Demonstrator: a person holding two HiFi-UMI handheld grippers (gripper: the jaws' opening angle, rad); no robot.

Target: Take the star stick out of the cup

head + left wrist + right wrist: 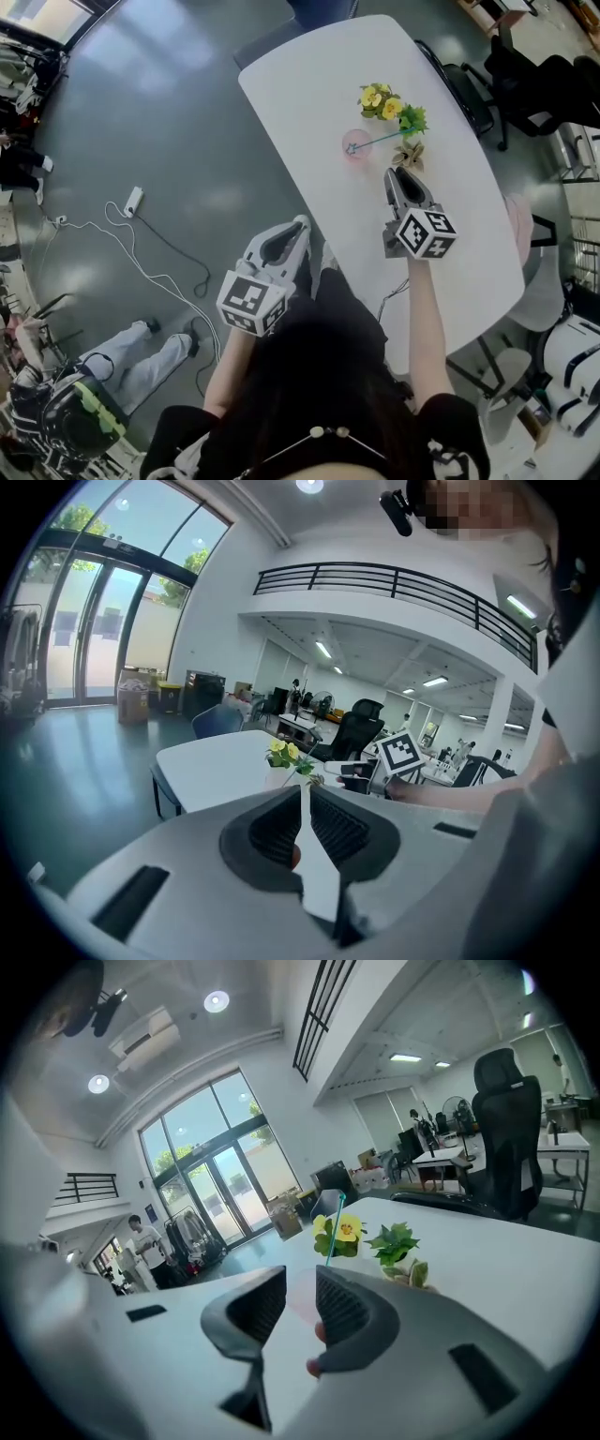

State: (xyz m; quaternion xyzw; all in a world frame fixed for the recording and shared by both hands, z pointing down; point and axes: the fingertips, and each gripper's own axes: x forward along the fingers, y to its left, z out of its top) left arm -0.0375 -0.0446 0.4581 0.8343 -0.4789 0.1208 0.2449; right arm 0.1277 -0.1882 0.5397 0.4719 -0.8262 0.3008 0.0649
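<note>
A pink cup (357,145) stands on the white table (309,112), and the teal star stick (373,142) leans out of it toward the plants. My right gripper (394,172) hovers just short of the cup, open and holding nothing. In the right gripper view the cup (299,1295) shows pale pink between the jaws of that gripper (300,1274), and the stick (335,1225) rises behind them. My left gripper (300,224) hangs off the table's near left edge, shut and empty. Its own view looks across the table (211,766) past the left gripper (304,791).
Yellow flowers (380,98), a green plant (412,119) and a small succulent (409,156) stand right behind the cup. Office chairs (525,75) line the table's far right. A power strip and cable (133,201) lie on the floor at left, near a seated person (103,370).
</note>
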